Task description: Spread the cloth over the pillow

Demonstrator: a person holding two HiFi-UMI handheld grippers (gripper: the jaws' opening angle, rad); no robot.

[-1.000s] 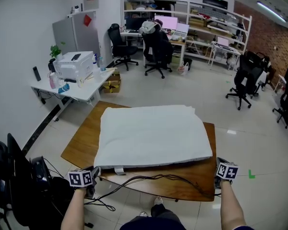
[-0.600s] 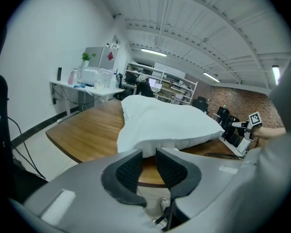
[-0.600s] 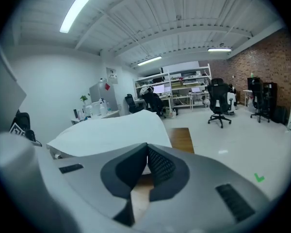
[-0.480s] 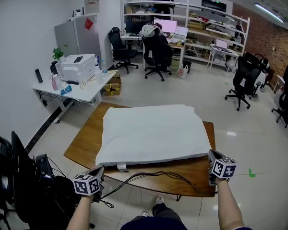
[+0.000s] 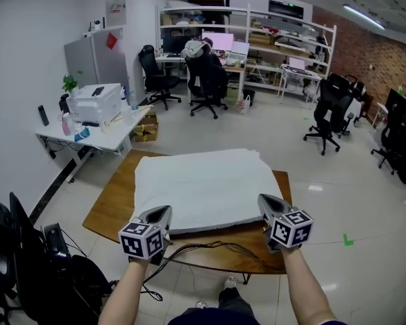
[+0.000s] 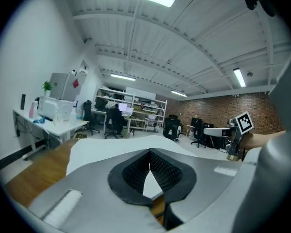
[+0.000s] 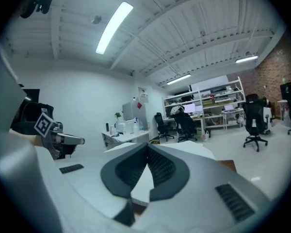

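White rectangular cloth (image 5: 203, 188) lies flat on the brown wooden table (image 5: 108, 205), in an office with a pale tiled floor (image 5: 325, 188).
Left gripper (image 5: 164, 212) and right gripper (image 5: 265, 200) are raised above the near edge, jaws pressed together, empty. The pillow cannot be told apart from the cloth.

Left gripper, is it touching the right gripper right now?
Apart. The head view shows the left gripper and the right gripper held side by side, with a wide stretch of the cloth and the table edge visible between them.
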